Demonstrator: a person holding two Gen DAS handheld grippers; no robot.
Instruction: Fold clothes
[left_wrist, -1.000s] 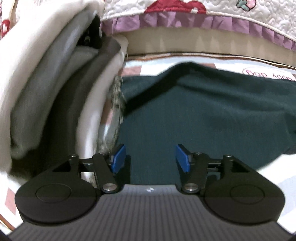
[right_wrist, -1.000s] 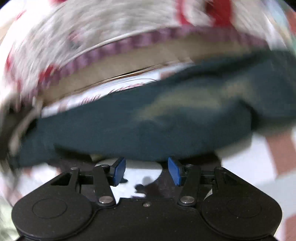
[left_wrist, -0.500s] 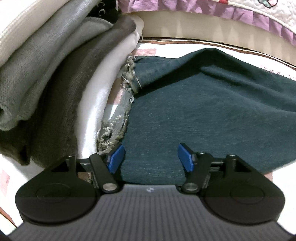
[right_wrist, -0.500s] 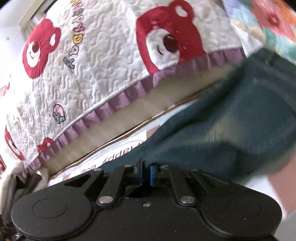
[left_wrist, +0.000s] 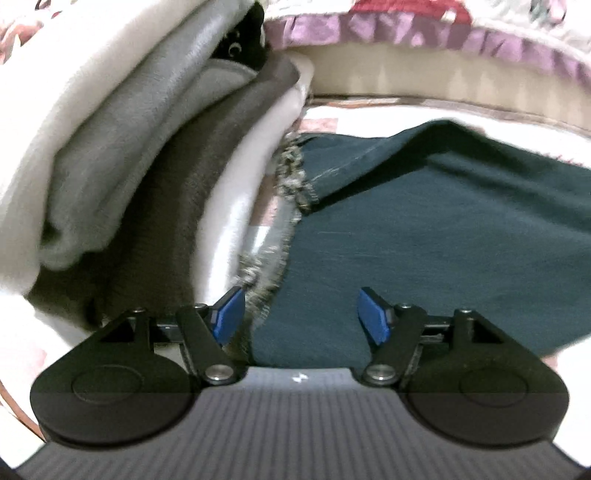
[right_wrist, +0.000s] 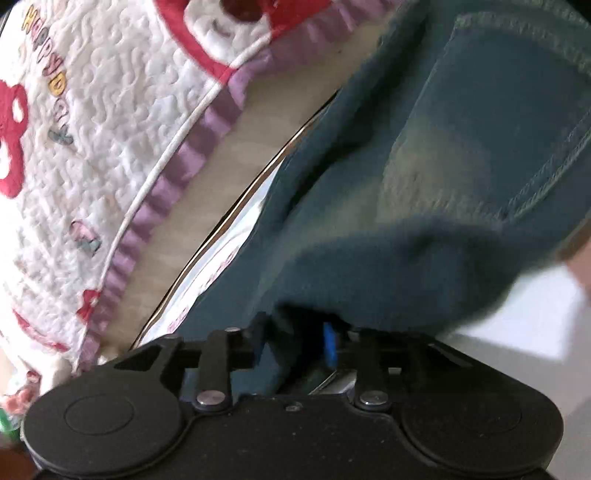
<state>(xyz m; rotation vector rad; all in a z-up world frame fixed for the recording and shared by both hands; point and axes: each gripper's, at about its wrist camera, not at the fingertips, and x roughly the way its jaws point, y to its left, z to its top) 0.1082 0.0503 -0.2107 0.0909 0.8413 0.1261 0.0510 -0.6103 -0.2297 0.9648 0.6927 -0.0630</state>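
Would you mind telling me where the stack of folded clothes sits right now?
In the left wrist view, the stack of folded clothes fills the left side, right beside the frayed hem of the dark teal jeans, below the purple-frilled quilt.

Quilted bear-print bedcover (right_wrist: 110, 155) with purple frill (left_wrist: 461, 37) — patterned sheet (left_wrist: 325, 120) below

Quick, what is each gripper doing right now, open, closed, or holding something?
Left gripper: open, holding nothing, over the dark jeans.
Right gripper: jaws have just been opening, jeans fabric bunched between them; grip cannot be told.
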